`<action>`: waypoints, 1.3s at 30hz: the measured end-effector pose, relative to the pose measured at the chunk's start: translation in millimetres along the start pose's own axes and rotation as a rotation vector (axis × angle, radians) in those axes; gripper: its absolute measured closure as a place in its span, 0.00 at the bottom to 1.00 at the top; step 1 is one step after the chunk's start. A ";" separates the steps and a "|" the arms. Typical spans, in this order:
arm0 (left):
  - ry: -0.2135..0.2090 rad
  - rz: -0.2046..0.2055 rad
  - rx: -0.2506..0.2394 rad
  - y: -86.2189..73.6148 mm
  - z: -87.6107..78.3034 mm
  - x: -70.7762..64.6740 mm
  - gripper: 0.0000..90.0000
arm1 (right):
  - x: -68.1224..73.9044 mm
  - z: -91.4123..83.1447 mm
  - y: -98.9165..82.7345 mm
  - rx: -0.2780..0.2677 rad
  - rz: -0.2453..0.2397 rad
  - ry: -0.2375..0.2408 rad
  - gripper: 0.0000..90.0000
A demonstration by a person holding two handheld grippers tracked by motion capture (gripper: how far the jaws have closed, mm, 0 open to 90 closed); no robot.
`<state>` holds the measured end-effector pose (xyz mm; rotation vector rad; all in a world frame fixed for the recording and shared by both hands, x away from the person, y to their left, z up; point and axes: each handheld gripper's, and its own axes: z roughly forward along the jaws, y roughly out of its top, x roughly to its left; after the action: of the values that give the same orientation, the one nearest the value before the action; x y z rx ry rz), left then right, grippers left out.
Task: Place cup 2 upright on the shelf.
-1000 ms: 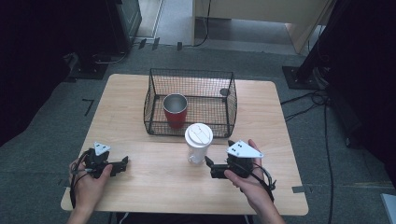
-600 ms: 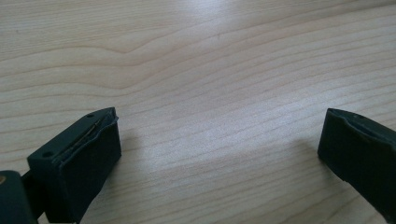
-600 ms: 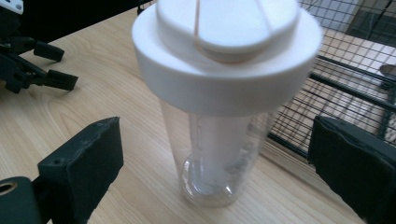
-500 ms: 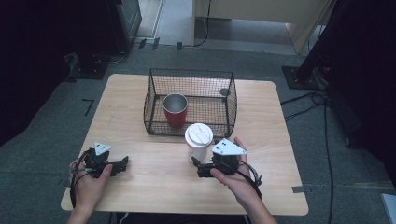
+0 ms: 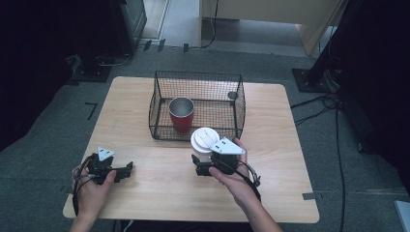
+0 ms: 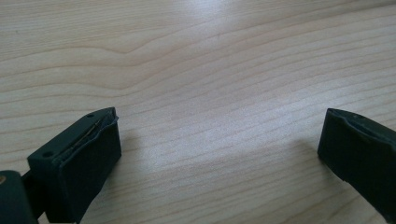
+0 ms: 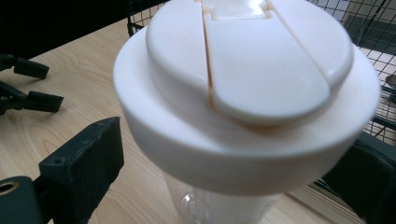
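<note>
Cup body (image 7: 219, 205) mostly hidden beneath white lid (image 7: 247, 88).

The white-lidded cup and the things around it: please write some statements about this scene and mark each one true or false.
1. The white-lidded cup stands inside the wire basket. False: it stands on the table, just in front of the basket.
2. A red cup stands in the basket. True.
3. The right gripper has the white-lidded cup between its jaws. True.
4. The left gripper holds a cup. False: its jaws are open over bare wood.
</note>
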<state>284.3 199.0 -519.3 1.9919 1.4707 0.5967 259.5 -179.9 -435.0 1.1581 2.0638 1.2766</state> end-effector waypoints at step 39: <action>-0.008 -0.006 -0.004 -0.3 -0.4 1.2 0.00 | 2.6 15.3 -7.9 -0.161 -0.028 -0.052 0.18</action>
<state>284.2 200.3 -519.2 1.9843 1.4686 0.5877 265.8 -171.8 -449.1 1.0758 1.8950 1.3572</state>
